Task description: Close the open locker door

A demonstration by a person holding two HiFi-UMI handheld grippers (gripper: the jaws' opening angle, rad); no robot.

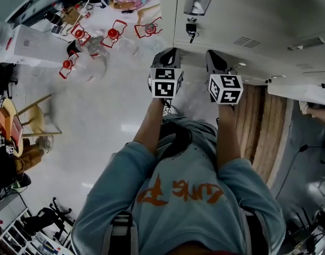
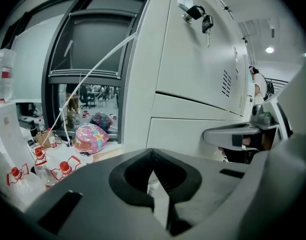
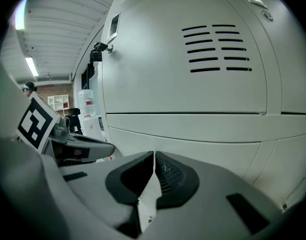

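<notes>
- pale grey lockers fill the view ahead; the locker door (image 3: pixel 193 59), keys (image 2: pixel 205 21) hanging in its lock, stands upright just beyond both grippers.
- left gripper (image 2: pixel 153 154) and right gripper (image 3: pixel 154 154): jaws together, holding nothing.
- right gripper squarely faces the vented panel and looks better placed to push.

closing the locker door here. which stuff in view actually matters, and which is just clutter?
For the job:
locker door
keys hanging in its lock
left tool and right tool, both shut and empty

Just lying about:
red-capped bottles
pink patterned bag or helmet
wooden chair
</notes>
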